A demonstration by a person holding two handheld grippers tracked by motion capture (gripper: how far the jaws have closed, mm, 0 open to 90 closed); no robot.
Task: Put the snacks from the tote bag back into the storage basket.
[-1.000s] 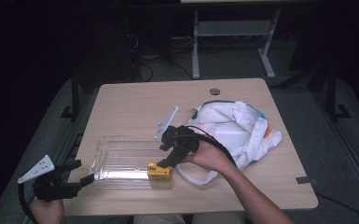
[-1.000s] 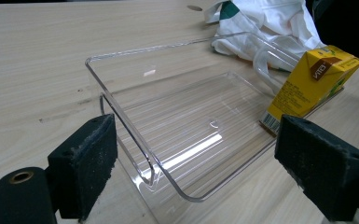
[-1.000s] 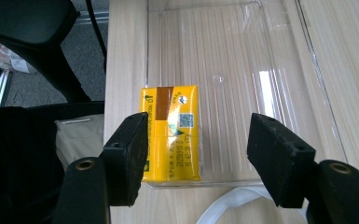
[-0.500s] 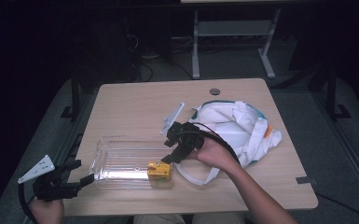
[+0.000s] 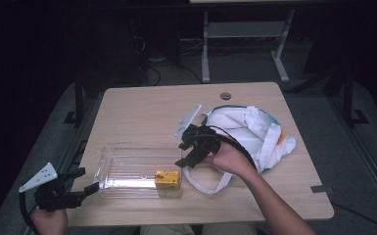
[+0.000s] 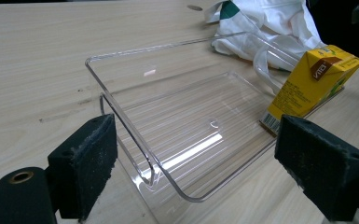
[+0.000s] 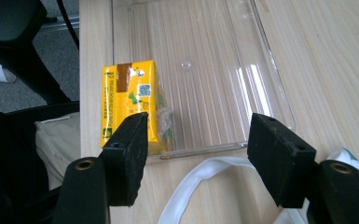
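Note:
A clear plastic tray (image 5: 127, 166) lies on the table near its front edge. A yellow juice carton (image 5: 167, 179) sits inside the tray at its near right corner. My right gripper (image 5: 183, 153) hovers just right of the tray, above the carton, jaws open with nothing between them. In the right gripper view (image 7: 198, 140) the carton (image 7: 130, 105) lies beyond the left jaw, inside the tray (image 7: 242, 70). My left gripper (image 5: 84, 180) is at the tray's left end, open. In the left gripper view (image 6: 191, 154) its jaws stand wide on either side of the tray's corner (image 6: 121, 121), with the carton (image 6: 312, 81) farther off.
A crumpled white cloth bag (image 5: 249, 132) with teal trim lies on the right half of the table. Its white strap (image 5: 205, 183) loops toward the tray's right end. The wooden table (image 5: 152, 112) has a cable hole (image 5: 225, 96) at the back. Beyond it stands a metal frame.
My right gripper has drawn back from the carton, up and to the right; the carton stays in the tray. The left gripper has kept still.

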